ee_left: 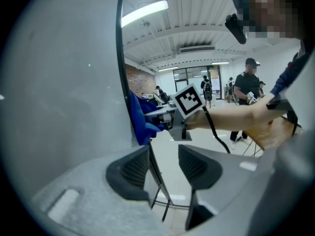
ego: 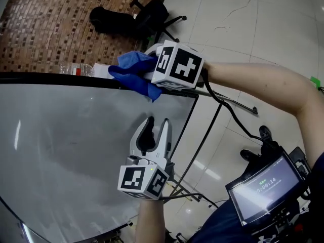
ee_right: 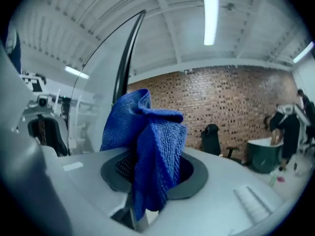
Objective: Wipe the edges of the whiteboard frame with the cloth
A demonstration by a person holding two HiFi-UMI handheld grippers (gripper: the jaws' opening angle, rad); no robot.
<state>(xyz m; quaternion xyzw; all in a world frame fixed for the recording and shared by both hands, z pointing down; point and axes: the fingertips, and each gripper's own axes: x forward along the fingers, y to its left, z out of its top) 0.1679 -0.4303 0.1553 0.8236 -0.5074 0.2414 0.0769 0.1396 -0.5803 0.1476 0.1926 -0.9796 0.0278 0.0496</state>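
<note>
The whiteboard (ego: 76, 146) fills the left of the head view, with its black frame (ego: 61, 79) along the top and down the right side. My right gripper (ego: 147, 71) is shut on a bunched blue cloth (ego: 132, 70) at the frame's top right corner. In the right gripper view the cloth (ee_right: 157, 146) hangs out of the jaws beside the frame edge (ee_right: 129, 53). My left gripper (ego: 156, 128) hovers in front of the board face near its right edge. It is shut and empty, and a thin black bar (ee_left: 157, 181) shows beyond its narrow gap.
A black office chair (ego: 152, 14) stands on the brick-patterned floor (ego: 50, 24) beyond the board. Plastic bottles (ego: 76, 69) sit just behind the top edge. A screen device (ego: 266, 189) is at the lower right. People (ee_left: 248, 92) stand far off in the room.
</note>
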